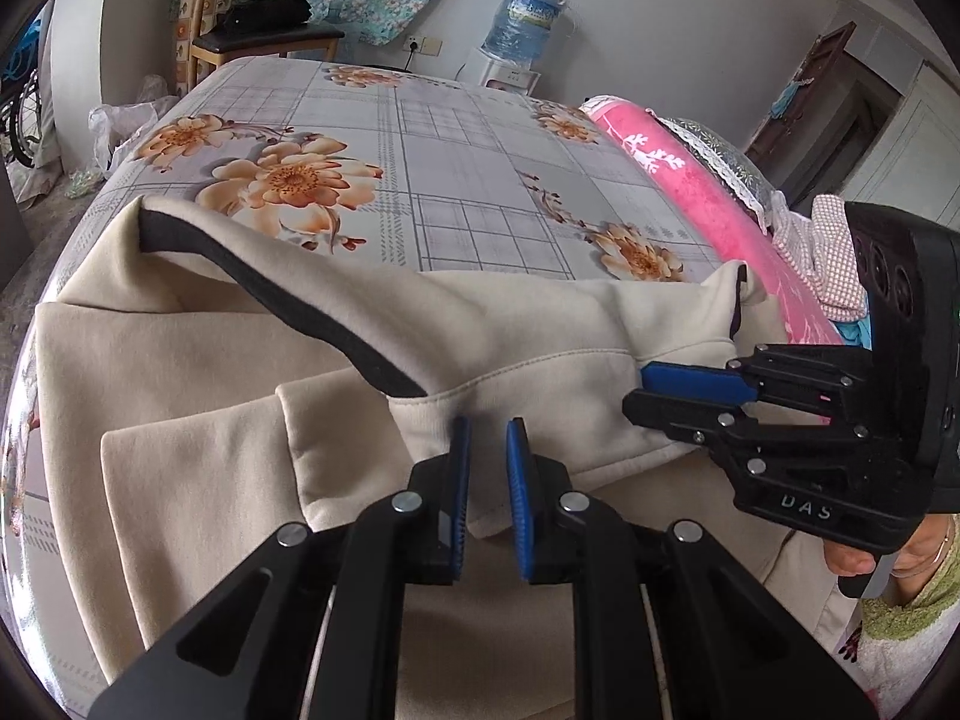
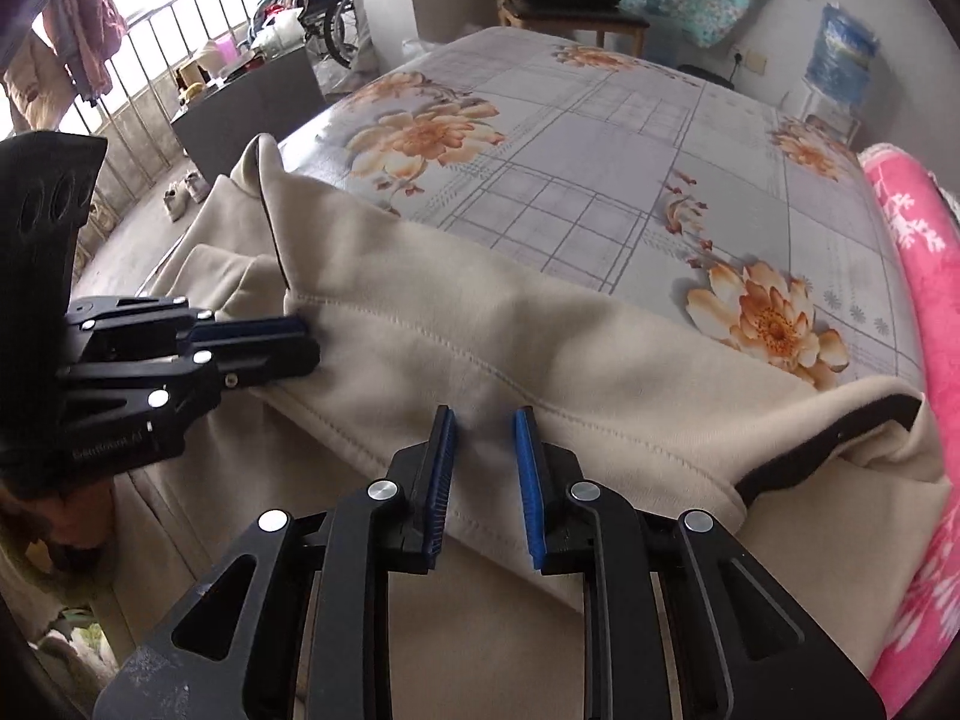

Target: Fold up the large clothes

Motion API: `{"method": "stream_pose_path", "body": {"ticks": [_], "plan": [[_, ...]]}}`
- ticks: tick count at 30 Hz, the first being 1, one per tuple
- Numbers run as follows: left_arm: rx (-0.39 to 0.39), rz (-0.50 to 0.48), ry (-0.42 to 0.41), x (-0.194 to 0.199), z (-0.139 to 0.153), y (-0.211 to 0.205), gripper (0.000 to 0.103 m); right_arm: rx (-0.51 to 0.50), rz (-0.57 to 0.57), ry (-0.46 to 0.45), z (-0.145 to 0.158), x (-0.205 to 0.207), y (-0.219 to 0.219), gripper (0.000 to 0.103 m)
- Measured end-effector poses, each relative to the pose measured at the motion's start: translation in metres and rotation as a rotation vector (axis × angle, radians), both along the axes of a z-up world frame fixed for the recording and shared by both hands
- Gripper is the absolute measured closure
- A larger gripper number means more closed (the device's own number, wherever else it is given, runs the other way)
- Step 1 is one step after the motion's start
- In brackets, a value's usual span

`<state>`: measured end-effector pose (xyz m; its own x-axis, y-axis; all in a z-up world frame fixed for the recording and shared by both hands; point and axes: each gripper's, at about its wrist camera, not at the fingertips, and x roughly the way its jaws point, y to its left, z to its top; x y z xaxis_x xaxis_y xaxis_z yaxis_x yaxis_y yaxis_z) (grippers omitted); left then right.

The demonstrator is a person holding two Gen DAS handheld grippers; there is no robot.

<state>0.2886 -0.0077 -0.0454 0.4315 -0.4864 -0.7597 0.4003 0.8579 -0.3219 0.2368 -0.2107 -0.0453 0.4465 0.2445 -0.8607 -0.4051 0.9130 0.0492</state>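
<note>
A large beige garment with dark lining lies on the near part of the bed; it also shows in the right wrist view. Its stitched hem edge is lifted between the two grippers. My left gripper has its blue pads a small gap apart, with the hem fabric between them; it also shows from the side in the right wrist view. My right gripper likewise holds the hem between slightly parted pads; it also shows in the left wrist view. The dark-lined edge folds over on the garment's top.
The bed has a grey checked sheet with orange flowers. A pink blanket lies along its right side. A wooden chair and a water dispenser stand beyond the bed. A railing and clutter are at the left.
</note>
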Motion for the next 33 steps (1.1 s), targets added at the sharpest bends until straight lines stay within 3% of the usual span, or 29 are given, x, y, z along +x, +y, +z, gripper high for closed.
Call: {"method": "stream_pose_path", "body": {"ticks": [3,11,16,22,28,33], "plan": [[0.003,0.003,-0.006,0.001,-0.001,-0.001,0.09,0.023,-0.018,0.003,-0.001,0.006,-0.003,0.084],[0.041,0.007,-0.03,-0.004,0.0,-0.005,0.09,-0.033,-0.017,-0.026,-0.003,0.002,0.001,0.083],[0.068,0.007,-0.038,-0.006,0.001,-0.009,0.09,-0.061,-0.055,-0.015,-0.002,-0.013,-0.022,0.083],[0.065,0.018,-0.012,-0.008,0.005,-0.005,0.09,-0.003,-0.139,0.029,0.009,-0.03,-0.059,0.083],[0.047,0.068,-0.006,-0.032,0.028,0.021,0.084,0.049,-0.25,0.017,0.035,-0.065,-0.092,0.07],[0.003,0.121,-0.034,-0.079,0.049,0.059,0.071,0.122,-0.264,-0.043,0.06,-0.112,-0.097,0.043]]}}
